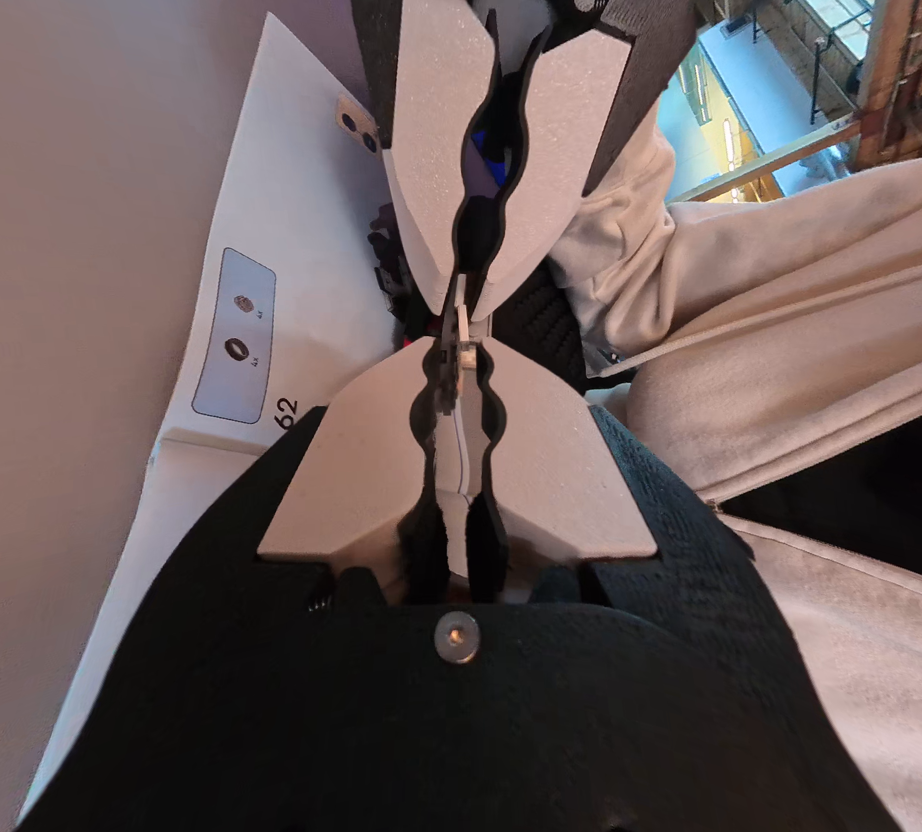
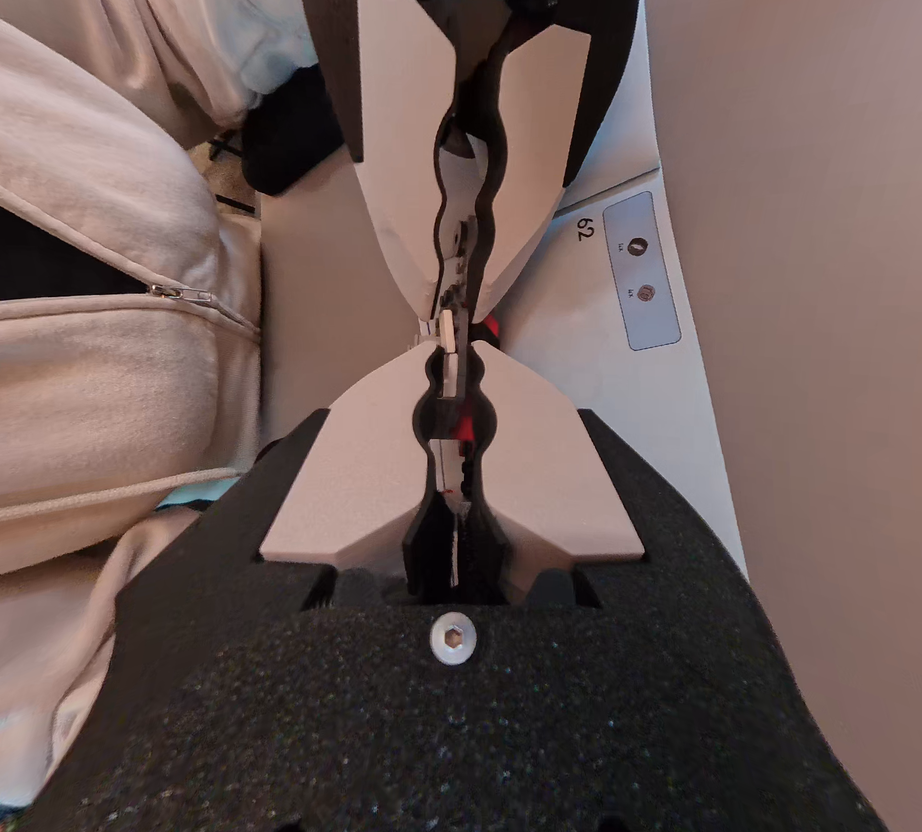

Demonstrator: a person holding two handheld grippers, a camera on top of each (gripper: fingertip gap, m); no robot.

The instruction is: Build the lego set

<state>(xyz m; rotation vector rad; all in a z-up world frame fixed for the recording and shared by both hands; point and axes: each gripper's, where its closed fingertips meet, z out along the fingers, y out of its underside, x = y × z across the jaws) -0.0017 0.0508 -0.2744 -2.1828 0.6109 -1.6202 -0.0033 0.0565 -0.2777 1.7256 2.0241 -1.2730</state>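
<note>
Lego assembly (image 1: pixel 459 349), thin and grey-white, sits pinched tip-to-tip between your left hand-held gripper (image 1: pixel 456 354) and right hand-held gripper (image 2: pixel 451 349), both clamped on it. You hold it above the instruction booklet (image 1: pixel 299 219) on the bench (image 1: pixel 100 159), probably so opposing grips can press pieces together.

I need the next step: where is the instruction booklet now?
The instruction booklet lies open on the table: left of both grippers in the left wrist view, right of them in the right wrist view.

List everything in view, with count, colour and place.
Lego assembly: one, white and grey with red parts, pinched between both grippers, tip to tip.
Instruction booklet: one, white, open on the table under the grippers.
Table: one, pale beige, beneath the booklet.
Window frame: one, wood, far background of the left wrist view.
Person's clothing: cream zip jacket, beside the grippers.
Left gripper: black with white fingers, shut on the assembly.
Right gripper: same colours, shut on the assembly.
</note>
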